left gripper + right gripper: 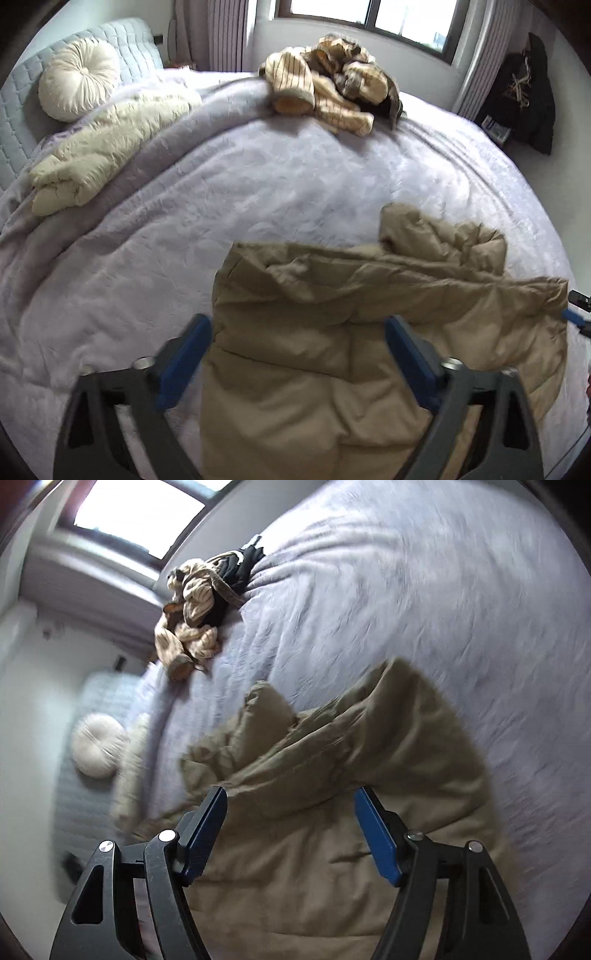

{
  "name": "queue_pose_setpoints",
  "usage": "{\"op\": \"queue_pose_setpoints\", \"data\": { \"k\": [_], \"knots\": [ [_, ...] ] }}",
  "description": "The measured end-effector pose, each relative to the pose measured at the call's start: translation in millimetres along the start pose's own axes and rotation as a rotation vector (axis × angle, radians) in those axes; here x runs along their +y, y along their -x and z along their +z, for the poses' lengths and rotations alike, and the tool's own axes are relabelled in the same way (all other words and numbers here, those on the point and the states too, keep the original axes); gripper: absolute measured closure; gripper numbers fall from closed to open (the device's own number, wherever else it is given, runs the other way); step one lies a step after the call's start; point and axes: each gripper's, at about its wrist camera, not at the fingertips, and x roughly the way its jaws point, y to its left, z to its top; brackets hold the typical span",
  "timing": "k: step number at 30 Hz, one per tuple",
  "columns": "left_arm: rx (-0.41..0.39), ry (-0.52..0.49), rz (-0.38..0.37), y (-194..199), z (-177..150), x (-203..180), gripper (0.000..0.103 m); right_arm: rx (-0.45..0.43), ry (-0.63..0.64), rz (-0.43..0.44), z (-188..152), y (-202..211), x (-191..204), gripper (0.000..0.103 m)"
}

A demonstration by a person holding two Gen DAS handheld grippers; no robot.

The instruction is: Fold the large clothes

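Observation:
A tan padded jacket (369, 314) lies crumpled on the pale lilac bedspread (229, 192), close in front of both grippers. My left gripper (299, 328) hovers over the jacket's near left part with its blue pads wide apart, pressing on nothing. In the right wrist view the same jacket (332, 775) fills the lower middle, and my right gripper (291, 808) stands open above it, its pads clear of the fabric. A tip of the right gripper (574, 312) shows at the right edge of the left wrist view, beside the jacket's far end.
A heap of cream striped and dark clothes (332, 85) lies at the bed's far edge under the window. A cream puffy garment (103, 147) and a round cushion (77, 85) sit by the quilted headboard. Dark clothing (524, 96) hangs at the right wall.

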Motion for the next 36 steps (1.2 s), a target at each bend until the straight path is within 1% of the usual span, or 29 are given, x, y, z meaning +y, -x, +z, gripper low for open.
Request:
{"op": "queue_pose_setpoints", "data": {
  "k": [1, 3, 6, 8, 10, 11, 12, 13, 14, 15, 17, 20, 22, 24, 26, 27, 29, 31, 34, 36],
  "knots": [
    [0.024, 0.001, 0.015, -11, 1, 5, 0.019, -0.007, 0.05, -0.055, 0, 2, 2, 0.029],
    [0.037, 0.01, 0.049, -28, 1, 13, 0.019, -0.004, 0.138, -0.166, 4, -1, -1, 0.029],
    [0.074, 0.057, 0.061, -54, 2, 24, 0.019, -0.022, 0.189, -0.298, 12, -13, -12, 0.029],
    [0.096, 0.08, 0.04, -68, 2, 27, 0.02, -0.004, 0.172, -0.303, 18, -22, -22, 0.029],
    [0.105, 0.081, 0.018, -78, 4, 25, 0.035, 0.03, 0.151, -0.319, 22, -35, -31, 0.03],
    [0.105, 0.075, 0.016, -81, 6, 22, 0.039, 0.045, 0.138, -0.328, 25, -41, -36, 0.04],
    [0.102, 0.067, 0.023, -84, 7, 19, 0.046, 0.06, 0.13, -0.323, 26, -44, -41, 0.067],
    [0.1, 0.053, 0.044, -90, 10, 17, 0.047, 0.077, 0.124, -0.303, 28, -46, -43, 0.076],
    [0.099, 0.048, 0.058, -94, 12, 14, 0.047, 0.078, 0.129, -0.302, 30, -47, -42, 0.084],
    [0.1, 0.049, 0.067, -99, 15, 13, 0.047, 0.075, 0.146, -0.31, 32, -48, -39, 0.089],
    [0.109, 0.055, 0.086, -113, 19, 13, 0.047, 0.08, 0.193, -0.346, 36, -53, -33, 0.09],
    [0.123, 0.07, 0.109, -133, 23, 11, 0.047, 0.093, 0.196, -0.391, 43, -70, -36, 0.09],
    [0.131, 0.075, 0.116, -144, 24, 10, 0.046, 0.098, 0.15, -0.418, 49, -84, -48, 0.09],
    [0.14, 0.077, 0.129, -152, 25, 10, 0.046, 0.107, 0.09, -0.423, 53, -96, -59, 0.09],
    [0.14, 0.093, 0.137, -152, 28, 11, 0.046, 0.105, 0.035, -0.413, 56, -102, -70, 0.09],
    [0.135, 0.104, 0.142, -147, 30, 13, 0.046, 0.103, 0.028, -0.412, 55, -103, -70, 0.09],
    [0.099, 0.124, 0.155, -131, 36, 18, 0.046, 0.094, 0.051, -0.43, 54, -98, -65, 0.09],
    [0.036, 0.131, 0.163, -105, 41, 26, 0.046, 0.071, 0.072, -0.454, 54, -88, -58, 0.09],
    [0.025, 0.115, 0.199, -80, 39, 37, 0.046, 0.007, 0.101, -0.493, 49, -60, -45, 0.09],
    [0.022, 0.119, 0.206, -69, 34, 46, 0.046, -0.039, 0.11, -0.504, 38, -39, -37, 0.09]
  ]
}}
